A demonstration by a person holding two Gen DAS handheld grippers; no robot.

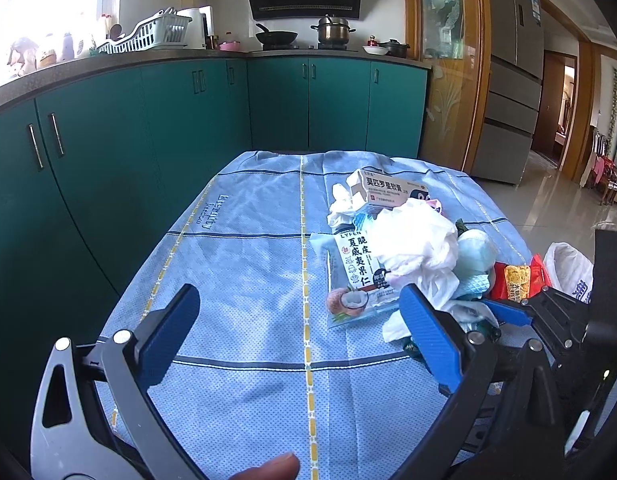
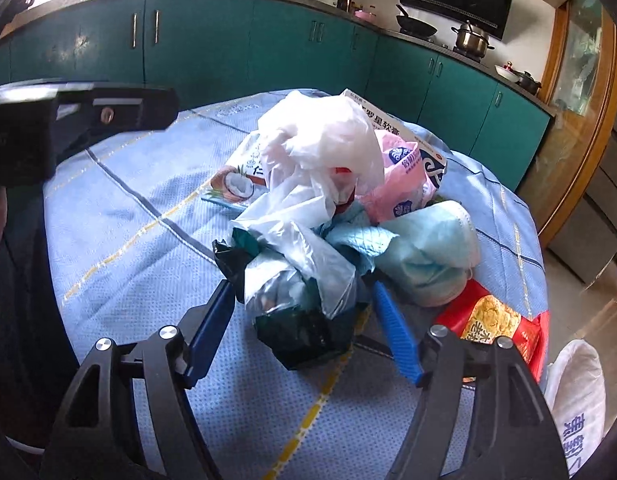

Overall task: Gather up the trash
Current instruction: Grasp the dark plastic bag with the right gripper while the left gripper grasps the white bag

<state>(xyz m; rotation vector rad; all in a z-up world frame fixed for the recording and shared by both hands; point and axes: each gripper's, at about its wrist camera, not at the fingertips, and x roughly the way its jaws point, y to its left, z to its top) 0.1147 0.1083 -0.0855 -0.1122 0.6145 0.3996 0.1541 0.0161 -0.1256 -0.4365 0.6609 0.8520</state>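
Right claw [image 2: 300, 316] spread, unclenched, straddling dark green wrapper [image 2: 304, 336] at 12 o'clock, pads not pressing. Trash pile [image 2: 328, 184] beyond on counter [image 2: 128, 248]. Left claw [image 1: 300, 332] spread, empty; pile at 2 o'clock. Right nearer.

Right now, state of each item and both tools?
left tool: open, over bare tablecloth, nothing between its fingers
right tool: open, straddling the dark green wrapper, pads not pressing it
white plastic bag: crumpled, on top of the pile
medicine box: lying tilted at the far end of the pile
coconut snack packet: flat on the cloth
face mask: crumpled, beside the pile
red snack bag: lying at the table's edge
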